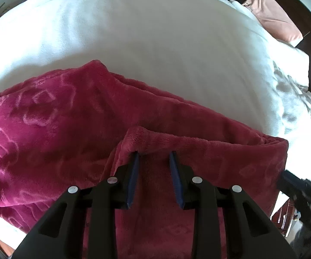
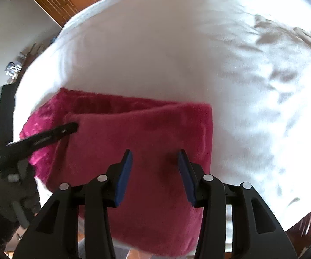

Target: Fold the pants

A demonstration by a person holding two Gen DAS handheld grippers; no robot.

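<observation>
Mid-fold: left gripper (image 1: 154,154) pinches the pants (image 1: 58,129) edge on the bed (image 1: 155,43); right gripper (image 2: 155,154) half-open, holding nothing. Next, lay the fold flat.

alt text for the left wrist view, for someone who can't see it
The left gripper pinches a raised fold of fuzzy red pants that lie across a white bed. The pants have an embossed flower pattern and reach from the left edge to the lower right. A pink pillow sits at the top right.
</observation>
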